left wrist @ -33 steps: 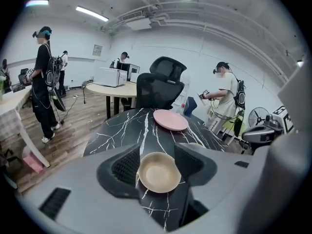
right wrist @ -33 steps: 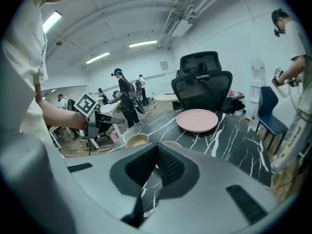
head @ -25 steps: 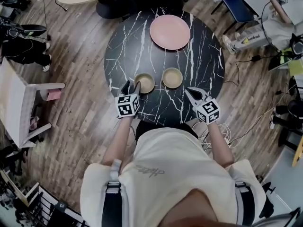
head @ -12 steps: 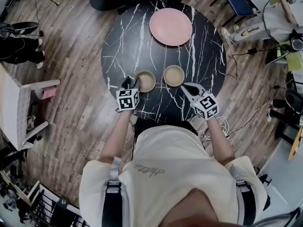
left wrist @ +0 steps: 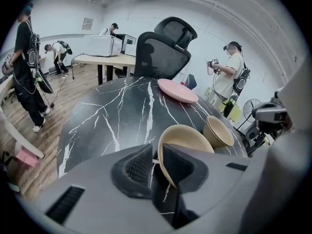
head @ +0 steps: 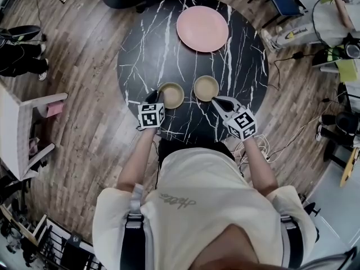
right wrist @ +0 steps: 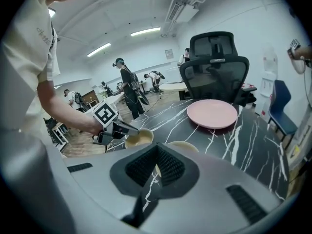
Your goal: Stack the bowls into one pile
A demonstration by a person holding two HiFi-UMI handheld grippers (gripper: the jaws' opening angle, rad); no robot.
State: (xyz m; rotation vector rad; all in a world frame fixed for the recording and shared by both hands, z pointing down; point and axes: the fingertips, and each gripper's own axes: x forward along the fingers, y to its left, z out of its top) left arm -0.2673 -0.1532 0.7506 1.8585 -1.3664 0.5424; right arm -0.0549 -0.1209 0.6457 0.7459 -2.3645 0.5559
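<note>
nearest, the person's forearms reach out over the near edge of the round black marble-veined table [head: 163, 44], one tool in each hand.

the left tool [head: 156, 96] is tipped down at the near-left rim of the left bowl [head: 172, 95]. its jaws are closing with that rim between them: one pad sits inside the bowl against the wall, and the other stands just outside it with a thin slit of table showing, so the rim is bracketed but not clamped. the bowl rests on the table.

the right tool [head: 216, 100] is clenched with its pads pressed together and nothing between them. its tip points at the near side of the right bowl [head: 206, 88], just short of the rim, and whether it touches cannot be told.

the two tan bowls sit side by side near the table's front edge, close together but apart, both upright and empty, neither stacked on the other.

farther back, toward the table's far side, a pink plate [head: 202, 28] lies flat, well apart from the bowls.

beyond the table stands a black office chair [left wrist: 163, 50] with a mesh back and headrest. past it are several people, some desks and a wooden floor [head: 84, 128].
</note>
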